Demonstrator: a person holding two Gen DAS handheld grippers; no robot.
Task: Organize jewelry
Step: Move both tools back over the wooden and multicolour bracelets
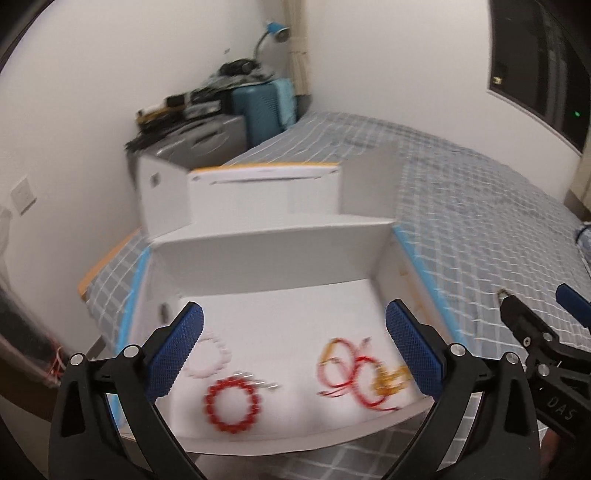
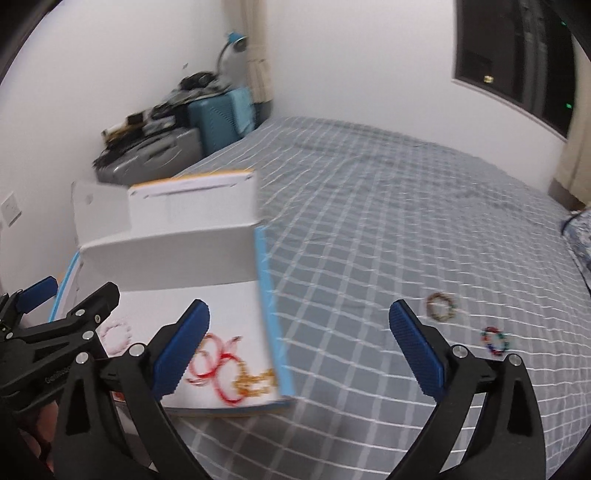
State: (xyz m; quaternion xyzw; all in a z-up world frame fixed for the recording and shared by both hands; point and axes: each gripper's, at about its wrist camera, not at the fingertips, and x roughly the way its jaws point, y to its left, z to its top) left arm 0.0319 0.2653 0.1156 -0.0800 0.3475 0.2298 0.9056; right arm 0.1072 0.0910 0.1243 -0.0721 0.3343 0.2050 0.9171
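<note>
An open white box point(image 1: 273, 254) lies on the bed. Inside it are a red bead bracelet point(image 1: 233, 405), a pale pink bead bracelet point(image 1: 212, 360) and a tangle of red and gold cords point(image 1: 360, 376). My left gripper point(image 1: 293, 354) is open and empty above the box's near part. My right gripper point(image 2: 299, 354) is open and empty over the box's right edge point(image 2: 271, 314). On the bedsheet to its right lie a brown-green bead bracelet point(image 2: 440, 306) and a multicoloured bead bracelet point(image 2: 496, 340). The right gripper also shows in the left wrist view point(image 1: 532, 317).
The bed has a grey checked sheet point(image 2: 388, 229). The box's raised lid point(image 1: 258, 192) stands behind it. Suitcases point(image 1: 258, 110) with clutter and a blue lamp point(image 1: 275, 31) stand in the far corner. The bed's left edge point(image 1: 96, 273) is near the box.
</note>
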